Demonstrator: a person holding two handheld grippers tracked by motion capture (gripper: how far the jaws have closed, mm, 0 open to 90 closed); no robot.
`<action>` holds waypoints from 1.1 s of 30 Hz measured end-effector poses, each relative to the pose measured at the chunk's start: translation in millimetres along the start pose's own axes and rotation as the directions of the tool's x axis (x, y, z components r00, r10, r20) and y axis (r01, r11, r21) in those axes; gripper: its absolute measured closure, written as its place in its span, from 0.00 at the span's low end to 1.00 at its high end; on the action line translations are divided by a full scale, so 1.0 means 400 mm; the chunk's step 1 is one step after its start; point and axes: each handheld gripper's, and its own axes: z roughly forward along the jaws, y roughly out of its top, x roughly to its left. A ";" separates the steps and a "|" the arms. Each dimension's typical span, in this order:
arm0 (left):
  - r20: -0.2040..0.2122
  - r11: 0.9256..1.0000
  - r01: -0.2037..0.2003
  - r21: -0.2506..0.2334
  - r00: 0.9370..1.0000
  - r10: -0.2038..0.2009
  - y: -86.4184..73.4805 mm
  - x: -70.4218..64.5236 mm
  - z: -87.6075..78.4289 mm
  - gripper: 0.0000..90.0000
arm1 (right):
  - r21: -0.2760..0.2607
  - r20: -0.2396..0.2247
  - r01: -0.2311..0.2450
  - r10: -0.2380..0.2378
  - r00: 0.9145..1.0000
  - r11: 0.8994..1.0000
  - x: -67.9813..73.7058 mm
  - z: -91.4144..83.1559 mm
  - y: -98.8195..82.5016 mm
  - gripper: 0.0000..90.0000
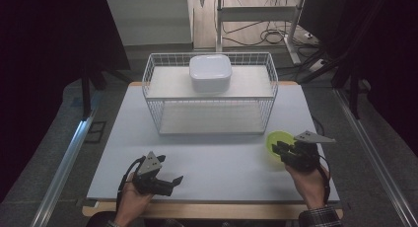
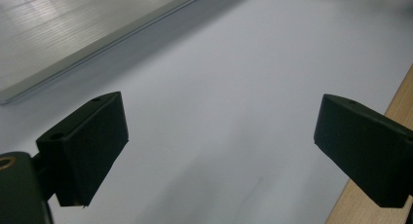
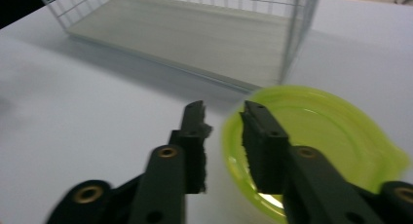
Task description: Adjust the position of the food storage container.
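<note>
A lime-green bowl point(image 1: 274, 137) sits on the white mat at the right, just in front of the wire rack's right corner. My right gripper point(image 1: 279, 149) reaches onto its near edge. In the right gripper view the bowl point(image 3: 336, 136) has its near rim between the jaws of the right gripper point(image 3: 225, 118), one jaw outside and one inside. The jaws stand narrowly apart, and a sliver of mat shows between the outer jaw and the rim. My left gripper point(image 1: 171, 183) rests at the front left, pointing right. Its jaws point(image 2: 219, 151) are wide open over bare mat.
A white wire rack point(image 1: 210, 96) with two pale boards stands at the back middle of the mat point(image 1: 212, 158). A white square bowl point(image 1: 210, 73) sits on its top board. The table's wooden edge point(image 2: 343, 215) runs close by the left gripper.
</note>
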 end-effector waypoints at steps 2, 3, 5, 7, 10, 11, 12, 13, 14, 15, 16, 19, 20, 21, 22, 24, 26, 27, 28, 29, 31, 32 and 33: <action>-0.001 1.000 -0.001 0.001 1.000 0.001 0.000 0.000 0.000 0.06 | -0.009 0.025 -0.034 0.034 0.999 0.999 -0.027 -0.010 -0.003 0.92; -0.001 1.000 -0.001 0.001 1.000 0.001 0.000 0.000 0.000 0.06 | -0.015 0.034 -0.047 0.047 0.998 0.999 -0.040 -0.015 -0.004 0.96; -0.001 1.000 -0.001 0.001 1.000 0.001 0.000 0.000 0.000 0.06 | -0.026 0.067 -0.057 0.058 0.996 0.998 -0.062 -0.025 -0.006 1.00; -0.001 1.000 -0.002 0.001 1.000 0.002 0.000 0.000 0.001 0.06 | -0.038 0.095 -0.076 0.080 0.992 0.996 -0.085 -0.036 -0.008 1.00; -0.001 1.000 -0.003 0.004 1.000 0.003 -0.001 0.000 0.002 0.06 | -0.060 0.136 -0.095 0.103 0.985 0.994 -0.116 -0.048 -0.014 1.00; 0.001 1.000 -0.002 0.005 1.000 0.002 -0.001 0.000 0.003 0.06 | -0.064 0.144 -0.102 0.110 0.983 0.993 -0.126 -0.049 -0.016 1.00; 0.001 1.000 -0.002 0.006 1.000 0.002 -0.001 0.000 0.004 0.06 | -0.066 0.152 -0.106 0.115 0.982 0.992 -0.135 -0.049 -0.020 1.00; 0.001 1.000 -0.002 0.007 1.000 0.002 -0.001 0.000 0.004 0.06 | -0.063 0.158 -0.111 0.119 0.980 0.992 -0.145 -0.047 -0.023 1.00; 0.001 1.000 -0.003 0.009 1.000 0.003 -0.002 0.000 0.005 0.06 | -0.052 0.169 -0.127 0.134 0.976 0.991 -0.164 -0.038 -0.031 1.00; 0.003 1.000 -0.002 0.010 1.000 0.002 -0.002 0.000 0.006 0.06 | -0.052 0.169 -0.127 0.134 0.976 0.991 -0.164 -0.038 -0.031 1.00; 0.004 1.000 -0.002 0.012 1.000 0.002 -0.002 0.000 0.007 0.06 | -0.047 0.174 -0.134 0.140 0.975 0.990 -0.170 -0.033 -0.034 1.00; 0.004 1.000 -0.004 0.020 1.000 0.004 -0.003 -0.001 0.010 0.06 | -0.023 0.191 -0.141 0.143 0.971 0.990 -0.191 -0.016 -0.043 1.00; 0.006 1.000 -0.004 0.022 1.000 0.004 -0.003 -0.001 0.011 0.06 | -0.020 0.197 -0.142 0.143 0.970 0.990 -0.194 -0.012 -0.044 1.00; 0.006 1.000 -0.005 0.023 1.000 0.005 -0.003 -0.001 0.012 0.06 | -0.017 0.203 -0.141 0.142 0.969 0.990 -0.198 -0.009 -0.045 1.00; 0.007 1.000 -0.006 0.025 1.000 0.006 -0.003 -0.002 0.013 0.06 | -0.015 0.207 -0.141 0.141 0.968 0.990 -0.201 -0.006 -0.046 1.00; 0.007 1.000 -0.009 0.027 1.000 0.009 -0.003 -0.003 0.014 0.06 | -0.005 0.217 -0.147 0.145 0.965 0.989 -0.211 0.009 -0.047 1.00; 0.007 1.000 -0.010 0.028 1.000 0.010 -0.003 -0.003 0.015 0.06 | -0.002 0.219 -0.148 0.145 0.965 0.989 -0.213 0.012 -0.047 1.00; 0.008 1.000 -0.010 0.030 1.000 0.010 -0.003 -0.004 0.016 0.06 | 0.005 0.222 -0.143 0.138 0.965 0.990 -0.217 0.019 -0.047 1.00; 0.008 0.999 -0.011 0.032 1.000 0.011 -0.003 -0.004 0.017 0.06 | 0.010 0.223 -0.148 0.142 0.964 0.989 -0.217 0.024 -0.045 1.00; 0.009 0.999 -0.011 0.034 1.000 0.011 -0.003 -0.004 0.017 0.06 | 0.017 0.231 -0.143 0.135 0.964 0.990 -0.218 0.031 -0.044 1.00; 0.011 0.999 -0.012 0.035 1.000 0.012 -0.003 -0.004 0.018 0.06 | 0.035 0.242 -0.136 0.124 0.962 0.990 -0.220 0.044 -0.042 1.00; 0.011 0.999 -0.012 0.035 1.000 0.012 -0.003 -0.005 0.018 0.06 | 0.039 0.246 -0.135 0.122 0.962 0.990 -0.220 0.048 -0.042 1.00; 0.011 0.999 -0.013 0.035 1.000 0.012 -0.003 -0.005 0.019 0.06 | 0.050 0.248 -0.134 0.117 0.962 0.990 -0.219 0.054 -0.041 1.00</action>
